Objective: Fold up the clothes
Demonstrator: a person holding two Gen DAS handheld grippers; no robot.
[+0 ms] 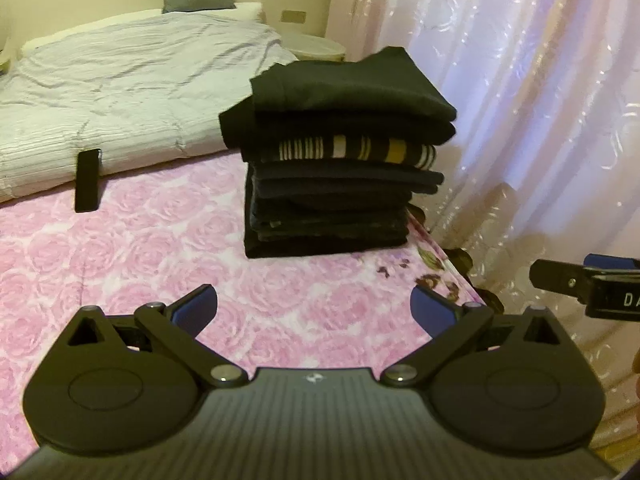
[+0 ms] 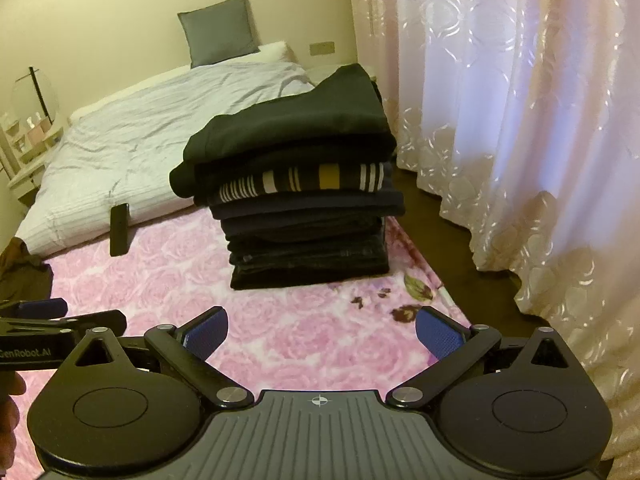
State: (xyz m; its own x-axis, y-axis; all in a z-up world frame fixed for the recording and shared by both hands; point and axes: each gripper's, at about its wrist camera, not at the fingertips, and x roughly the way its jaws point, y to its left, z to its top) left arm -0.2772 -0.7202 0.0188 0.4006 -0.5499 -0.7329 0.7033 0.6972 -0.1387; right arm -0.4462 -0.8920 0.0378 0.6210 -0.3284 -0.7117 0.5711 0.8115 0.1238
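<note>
Left hand-held gripper (image 1: 314,312) held level and low over the pink rose-patterned bedspread (image 1: 120,248), jaws spread wide, nothing between them. Right hand-held gripper (image 2: 322,334) likewise level, wide open and empty, just beside the left. Stack of folded clothes (image 2: 304,200) straight ahead of both, resting on the bedspread near the bed's curtain-side edge, well apart from the fingertips. Black phone (image 1: 87,180) ahead-left.

Pink blanket (image 1: 160,264) clear; clothes stack (image 1: 340,160) blocks ahead.
</note>
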